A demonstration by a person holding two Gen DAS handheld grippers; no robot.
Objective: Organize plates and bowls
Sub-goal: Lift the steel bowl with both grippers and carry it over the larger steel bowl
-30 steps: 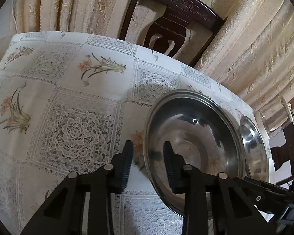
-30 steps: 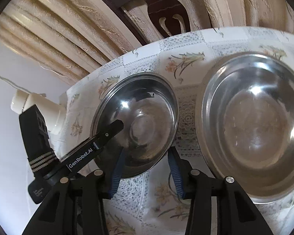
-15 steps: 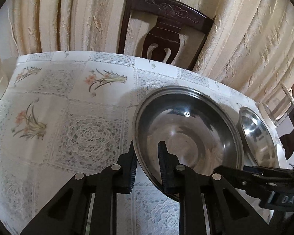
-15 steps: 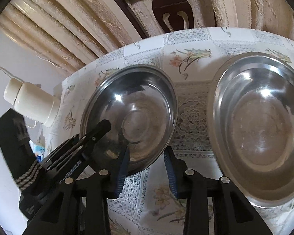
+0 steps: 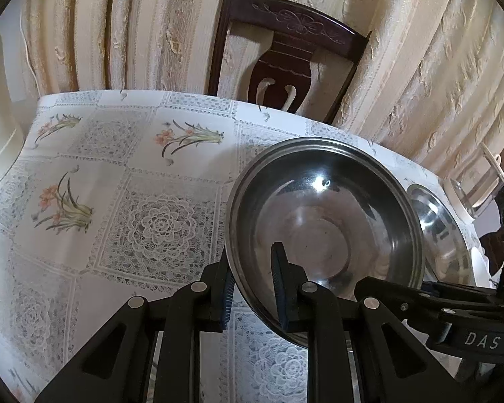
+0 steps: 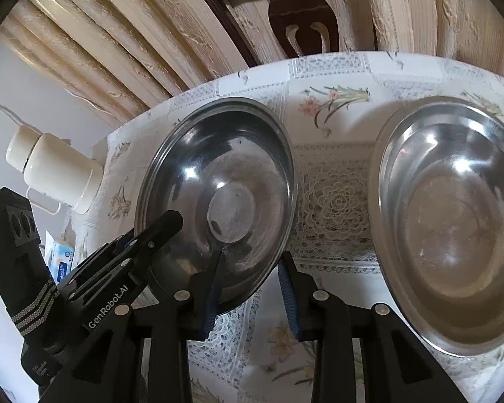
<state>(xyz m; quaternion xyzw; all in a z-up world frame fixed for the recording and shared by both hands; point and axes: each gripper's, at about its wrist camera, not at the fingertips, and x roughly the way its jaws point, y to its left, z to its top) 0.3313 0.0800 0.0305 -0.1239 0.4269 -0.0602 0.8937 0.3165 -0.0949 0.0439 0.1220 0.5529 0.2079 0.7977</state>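
The left gripper (image 5: 252,290) straddles the near rim of the smaller steel bowl (image 5: 322,231), one finger outside and one inside, clamped on it. The right gripper (image 6: 252,288) straddles the same bowl (image 6: 218,201) at its near rim, jaws parted, not pinching. The bowl sits tilted above the floral worktop (image 5: 117,201). To its right rests a larger steel bowl (image 6: 453,221). Beyond stand a dark wooden chair (image 5: 285,50) and cream curtains (image 5: 117,27).
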